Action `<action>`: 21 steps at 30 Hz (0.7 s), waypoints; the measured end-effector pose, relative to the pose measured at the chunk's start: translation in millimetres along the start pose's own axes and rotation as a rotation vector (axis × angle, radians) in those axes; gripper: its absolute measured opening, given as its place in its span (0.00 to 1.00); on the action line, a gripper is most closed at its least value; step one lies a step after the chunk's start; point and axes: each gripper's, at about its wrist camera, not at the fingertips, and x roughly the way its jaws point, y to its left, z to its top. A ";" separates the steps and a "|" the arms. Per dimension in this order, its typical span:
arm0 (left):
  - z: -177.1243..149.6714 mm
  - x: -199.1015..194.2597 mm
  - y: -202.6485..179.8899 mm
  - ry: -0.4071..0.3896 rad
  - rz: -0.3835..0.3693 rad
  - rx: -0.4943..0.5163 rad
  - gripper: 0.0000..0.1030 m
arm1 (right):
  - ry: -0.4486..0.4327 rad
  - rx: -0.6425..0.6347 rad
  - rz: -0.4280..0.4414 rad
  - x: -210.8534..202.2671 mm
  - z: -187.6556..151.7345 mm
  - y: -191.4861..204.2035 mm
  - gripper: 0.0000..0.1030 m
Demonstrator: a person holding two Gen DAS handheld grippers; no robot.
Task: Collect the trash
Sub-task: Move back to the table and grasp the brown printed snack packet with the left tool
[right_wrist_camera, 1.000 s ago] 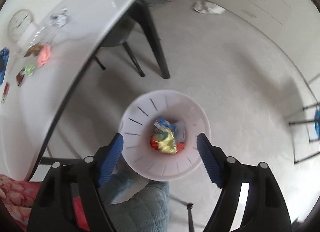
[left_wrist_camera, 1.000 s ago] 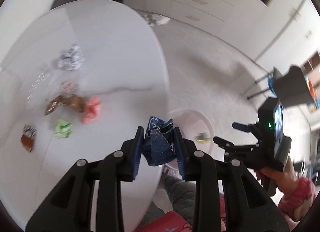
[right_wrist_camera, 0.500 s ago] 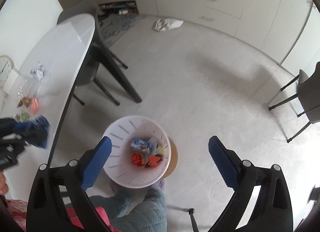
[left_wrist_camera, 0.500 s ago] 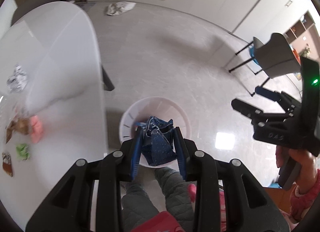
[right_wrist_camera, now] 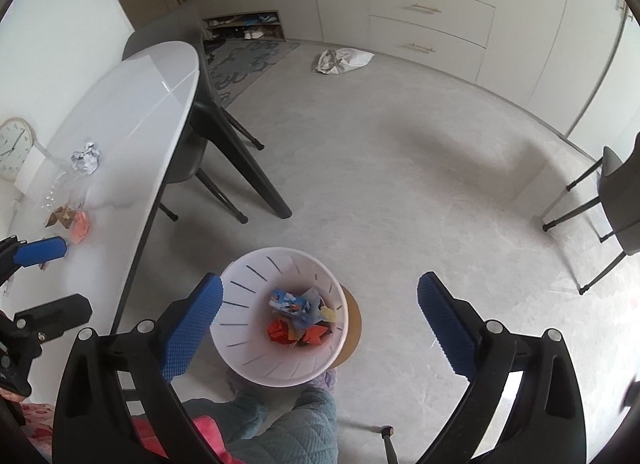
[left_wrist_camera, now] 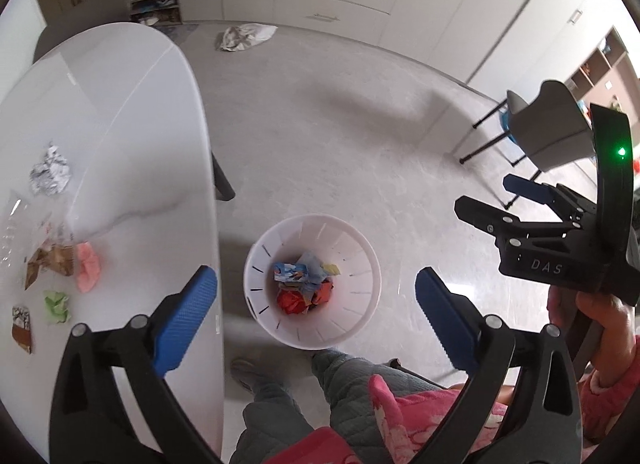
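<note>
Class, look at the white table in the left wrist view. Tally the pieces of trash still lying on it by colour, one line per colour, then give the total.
On the table:
Silver foil ball: 1
Brown wrapper: 1
Pink crumpled paper: 1
Green crumpled paper: 1
Dark brown and white wrapper: 1
Total: 5

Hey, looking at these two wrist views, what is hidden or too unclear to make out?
- Bottom of the white bin: left wrist view, the trash pile covers it.
- Clear plastic scrap on the table: right wrist view, too faint to identify.
- Brown wrapper: left wrist view, print too small to read.
- Left gripper: right wrist view, cut off by the left edge.
- Disc under the bin: mostly hidden.
</note>
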 end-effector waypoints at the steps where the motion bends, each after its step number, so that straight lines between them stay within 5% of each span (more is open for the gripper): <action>1: -0.2 -1.3 1.0 -0.004 0.003 -0.009 0.92 | 0.000 -0.006 0.001 -0.2 1.3 3.0 0.94; 10: -20.3 -42.1 61.7 -0.093 0.081 -0.162 0.92 | -0.036 -0.115 0.068 -10.9 20.1 58.9 0.94; 21: -83.0 -92.4 193.4 -0.173 0.255 -0.441 0.92 | -0.026 -0.370 0.236 3.1 30.4 198.4 0.95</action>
